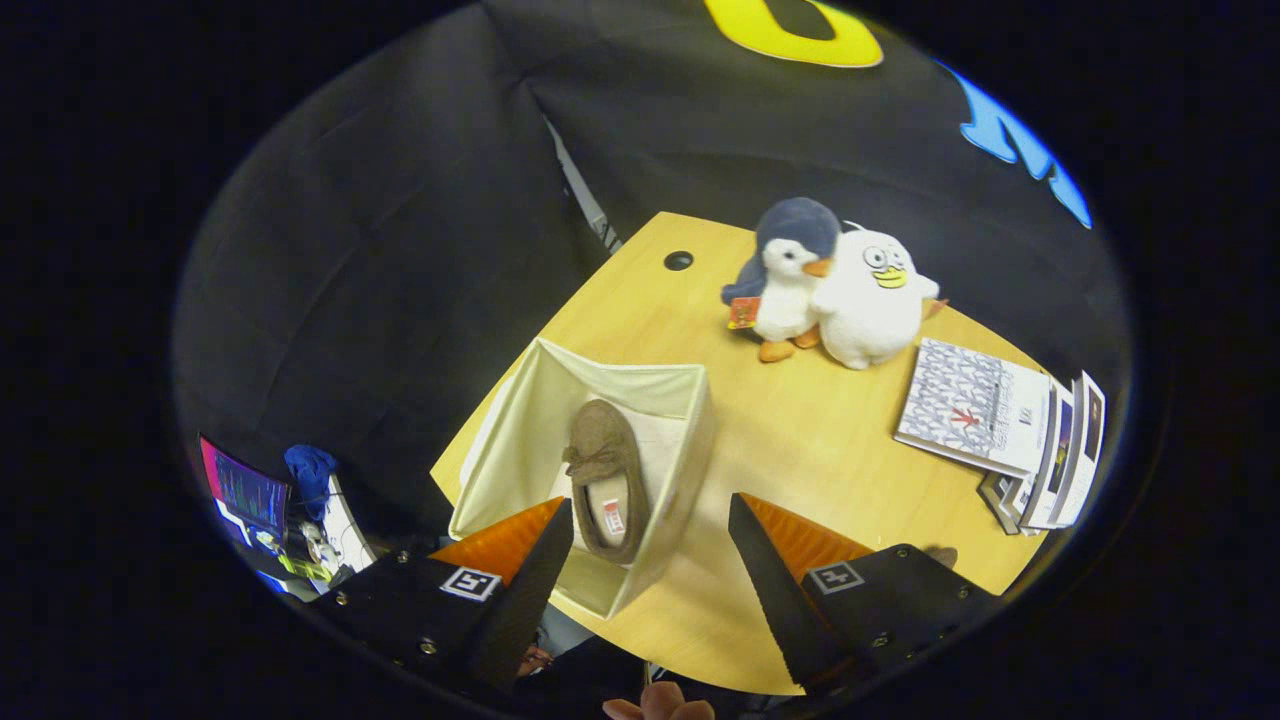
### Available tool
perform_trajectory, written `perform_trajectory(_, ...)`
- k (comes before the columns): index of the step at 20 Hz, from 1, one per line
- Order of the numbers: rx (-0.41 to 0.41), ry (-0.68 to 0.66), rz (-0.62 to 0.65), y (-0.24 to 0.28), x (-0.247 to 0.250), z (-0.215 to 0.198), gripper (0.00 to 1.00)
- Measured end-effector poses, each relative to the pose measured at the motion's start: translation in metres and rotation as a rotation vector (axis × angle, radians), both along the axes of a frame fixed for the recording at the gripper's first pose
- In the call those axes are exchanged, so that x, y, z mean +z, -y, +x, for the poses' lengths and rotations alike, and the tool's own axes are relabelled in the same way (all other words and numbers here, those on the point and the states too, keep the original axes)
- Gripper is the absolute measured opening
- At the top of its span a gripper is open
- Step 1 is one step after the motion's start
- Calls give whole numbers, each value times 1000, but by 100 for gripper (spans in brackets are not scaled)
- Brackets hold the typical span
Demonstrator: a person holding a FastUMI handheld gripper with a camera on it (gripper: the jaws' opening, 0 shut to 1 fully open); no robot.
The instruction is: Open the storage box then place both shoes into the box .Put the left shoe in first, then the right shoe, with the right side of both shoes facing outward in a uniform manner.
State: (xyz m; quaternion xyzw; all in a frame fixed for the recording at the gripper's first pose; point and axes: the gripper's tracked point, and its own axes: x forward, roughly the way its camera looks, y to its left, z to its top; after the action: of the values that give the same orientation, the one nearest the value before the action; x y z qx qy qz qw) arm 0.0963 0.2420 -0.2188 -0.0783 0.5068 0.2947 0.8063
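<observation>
**A:** Where's the shoe?

**B:** One brown shoe (606, 480) lies inside the storage box (640, 392), toe toward the far wall of the box, heel toward the near wall; the box is open at the top, cream fabric, standing on the counter (800, 440) near its corner.

**A:** And the fingers?

**B:** Spread wide apart, clamped on nothing; the gripper (650, 585) hangs above the near end of the box, the heel of the shoe showing in the gap between the fingers.

**A:** What else sits around the box?

**B:** Beyond it, toward the far edge of the counter, a plush penguin (790, 275) and a white plush duck (873, 295) stand touching each other; a round cable hole (678, 261) lies past the box too; to the side of the box away from the corner, a fanned stack of booklets (1010, 430) lies flat.
</observation>
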Motion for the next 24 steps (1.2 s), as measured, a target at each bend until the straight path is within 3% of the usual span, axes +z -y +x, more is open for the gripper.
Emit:
perform_trajectory(12, -386, -130, 5, 186, -32, 8, 96)
perform_trajectory(18, -526, -181, -44, 266, -73, -2, 96)
perform_trajectory(24, -599, -247, -79, 317, -103, -22, 96)
